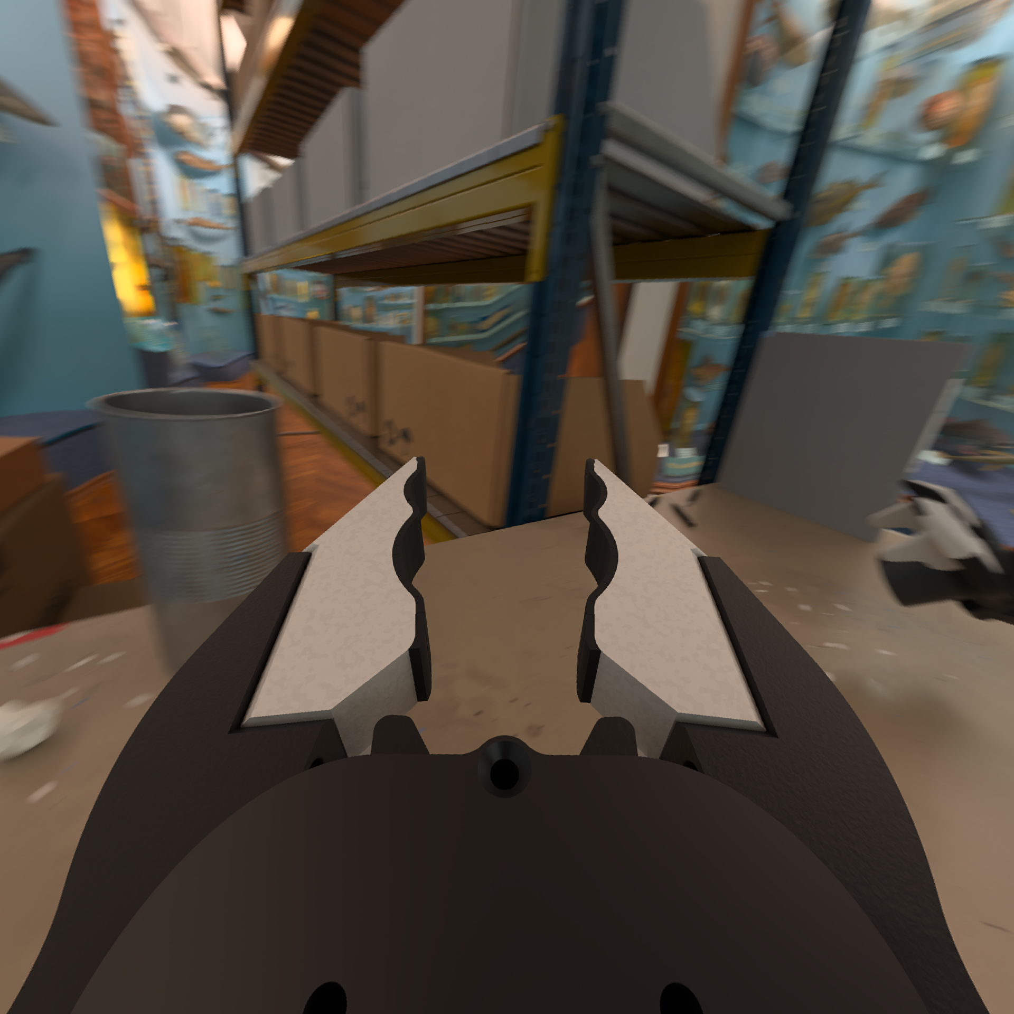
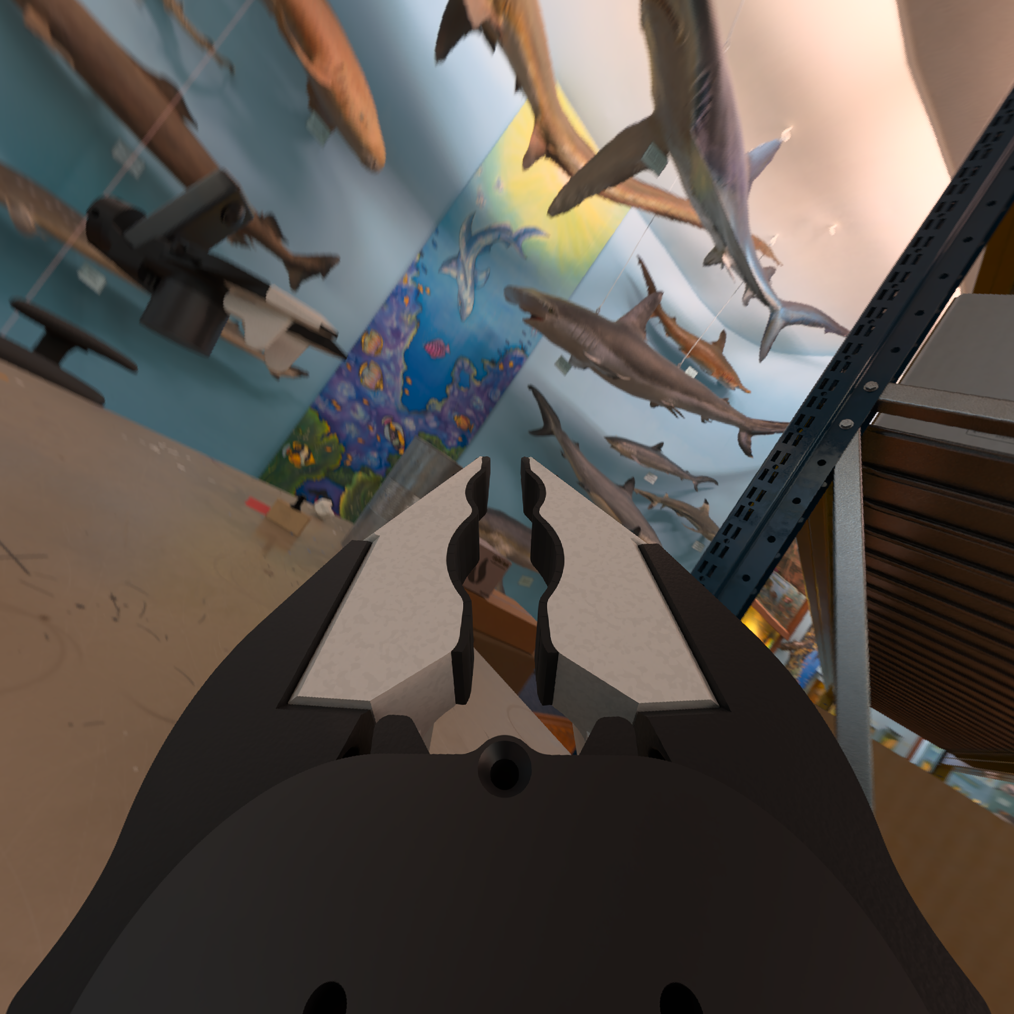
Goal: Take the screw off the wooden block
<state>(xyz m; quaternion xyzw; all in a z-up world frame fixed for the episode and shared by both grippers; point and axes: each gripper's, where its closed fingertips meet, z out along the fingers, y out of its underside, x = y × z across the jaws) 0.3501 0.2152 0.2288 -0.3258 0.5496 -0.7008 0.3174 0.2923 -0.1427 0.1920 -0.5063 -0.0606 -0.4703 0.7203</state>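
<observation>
My left gripper is open and empty, low over the brown table. My right gripper is tilted, its jaws only a narrow gap apart with nothing between them. It also shows at the right edge of the left wrist view. The left gripper shows at the upper left of the right wrist view. A small tan block-like thing lies far off on the table beside a red piece. I cannot make out a screw on it. Small dark sticks lie near the table's far edge.
A grey metal can stands on the table at the left and shows behind my right fingers. Blue and yellow shelving with cardboard boxes stands past the table. A black round stand sits at the far left.
</observation>
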